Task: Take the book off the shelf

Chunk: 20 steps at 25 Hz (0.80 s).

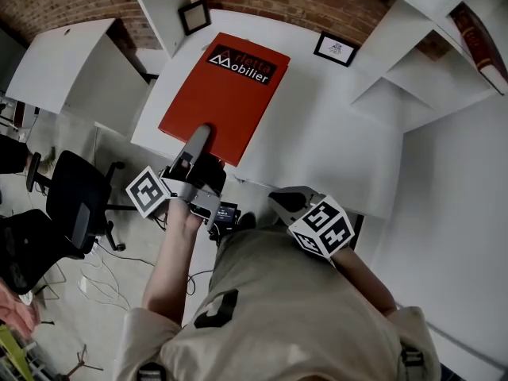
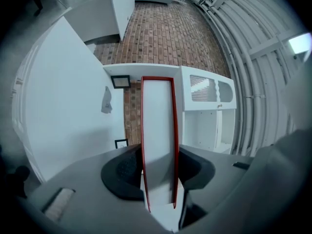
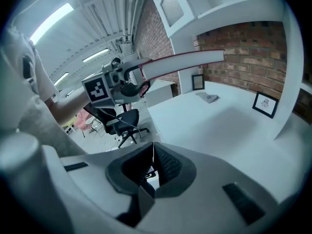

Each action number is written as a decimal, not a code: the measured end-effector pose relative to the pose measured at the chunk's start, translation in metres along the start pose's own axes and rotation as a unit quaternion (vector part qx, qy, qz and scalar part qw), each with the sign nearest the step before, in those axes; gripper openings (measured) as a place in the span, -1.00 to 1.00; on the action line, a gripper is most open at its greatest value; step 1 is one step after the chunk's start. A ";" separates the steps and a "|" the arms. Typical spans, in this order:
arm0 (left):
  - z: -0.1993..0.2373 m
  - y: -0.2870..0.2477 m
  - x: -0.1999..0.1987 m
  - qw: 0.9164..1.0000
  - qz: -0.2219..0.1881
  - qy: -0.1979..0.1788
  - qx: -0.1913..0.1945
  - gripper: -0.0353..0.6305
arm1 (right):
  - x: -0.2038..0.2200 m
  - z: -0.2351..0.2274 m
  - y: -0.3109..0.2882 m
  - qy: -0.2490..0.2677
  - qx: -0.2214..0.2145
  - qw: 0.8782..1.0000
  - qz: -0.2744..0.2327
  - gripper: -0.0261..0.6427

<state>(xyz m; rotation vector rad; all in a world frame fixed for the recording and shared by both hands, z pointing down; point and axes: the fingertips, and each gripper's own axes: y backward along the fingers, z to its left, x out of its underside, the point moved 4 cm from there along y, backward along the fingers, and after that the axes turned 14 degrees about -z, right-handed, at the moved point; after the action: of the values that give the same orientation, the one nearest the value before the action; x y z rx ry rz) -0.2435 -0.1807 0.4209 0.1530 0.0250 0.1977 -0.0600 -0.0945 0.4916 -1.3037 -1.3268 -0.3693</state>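
A large red book (image 1: 226,94) with white lettering on its cover lies flat and hangs over the white table (image 1: 317,133). My left gripper (image 1: 198,139) is shut on its near edge. The left gripper view shows the book (image 2: 158,126) edge-on, white pages between red covers, with both pads of the left gripper (image 2: 158,172) pressed on it. My right gripper (image 1: 284,203) hangs by the table's front edge, shut with nothing in it. In the right gripper view, its jaws (image 3: 153,164) meet, and the book (image 3: 183,62) shows above the table.
Two small framed pictures (image 1: 194,16) (image 1: 335,48) stand at the table's back, against a brick wall. White shelves (image 1: 421,78) rise at the right, with a dark red book (image 1: 476,38) on them. A black office chair (image 1: 75,205) stands on the floor at the left.
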 end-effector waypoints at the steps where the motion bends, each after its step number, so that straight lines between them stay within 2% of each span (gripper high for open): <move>1: 0.004 0.003 -0.001 1.000 0.001 0.000 -0.005 -0.43 | 0.001 0.002 -0.001 -0.001 0.000 1.000 0.001 -0.91; 6: 0.028 0.009 -0.010 1.000 0.003 -0.018 -0.018 -0.42 | 0.002 0.010 -0.008 -0.003 0.003 1.000 0.005 -0.91; 13: 0.078 0.017 -0.007 0.997 0.009 -0.008 -0.072 -0.42 | 0.002 0.013 -0.010 -0.004 0.007 1.000 0.002 -0.91; 20: 0.108 0.016 0.021 0.993 0.056 -0.023 -0.101 -0.42 | 0.009 0.008 0.000 -0.024 0.021 0.999 -0.003 -0.91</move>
<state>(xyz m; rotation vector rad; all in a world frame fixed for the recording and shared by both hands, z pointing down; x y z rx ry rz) -0.2216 -0.1773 0.5303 -0.0432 -0.0498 0.3076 -0.0613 -0.0839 0.4970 -1.2809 -1.3729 -0.3153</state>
